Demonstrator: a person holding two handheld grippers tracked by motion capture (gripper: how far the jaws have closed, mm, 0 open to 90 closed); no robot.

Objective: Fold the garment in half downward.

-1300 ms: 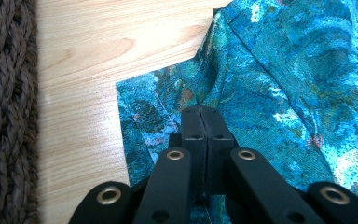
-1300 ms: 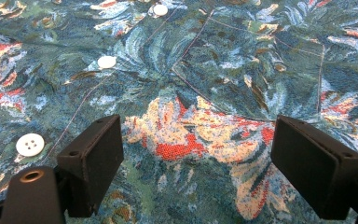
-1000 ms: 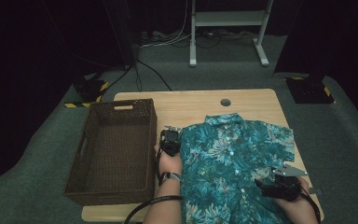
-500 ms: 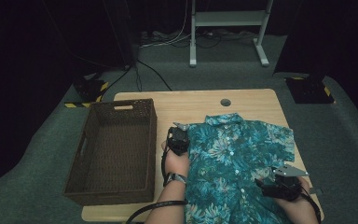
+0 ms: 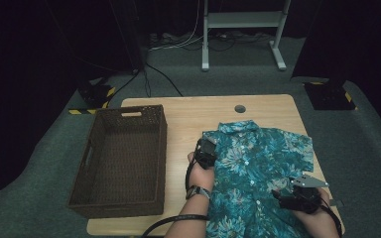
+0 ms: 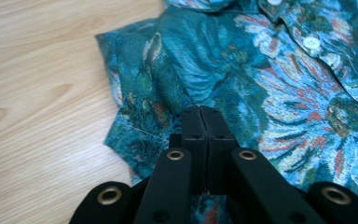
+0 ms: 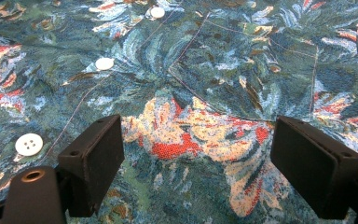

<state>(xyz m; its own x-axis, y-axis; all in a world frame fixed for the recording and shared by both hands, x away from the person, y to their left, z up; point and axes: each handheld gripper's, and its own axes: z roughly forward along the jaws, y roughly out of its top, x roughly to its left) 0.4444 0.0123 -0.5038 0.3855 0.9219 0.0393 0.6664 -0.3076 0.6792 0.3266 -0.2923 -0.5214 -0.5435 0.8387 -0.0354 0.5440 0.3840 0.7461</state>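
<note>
A teal floral button-up shirt (image 5: pixel 260 161) lies spread on the right half of the wooden table (image 5: pixel 188 116), collar toward the far side. My left gripper (image 5: pixel 207 150) is at the shirt's left edge. In the left gripper view its jaws (image 6: pixel 200 114) are pressed together on the folded-in sleeve fabric (image 6: pixel 140 107). My right gripper (image 5: pixel 288 195) hovers low over the shirt's lower right part. In the right gripper view it (image 7: pixel 196 154) stands wide open above the chest pocket area (image 7: pixel 242 70), white buttons (image 7: pixel 104 63) to its left.
An empty brown wicker basket (image 5: pixel 129 113) takes up the table's left half, close beside my left hand. Bare wood with a round cable hole (image 5: pixel 239 108) lies beyond the collar. A white stand (image 5: pixel 240 20) and cables are on the floor behind.
My left gripper has moved right, away from the basket, pulling the shirt's left sleeve inward over the body. The right gripper has stayed put.
</note>
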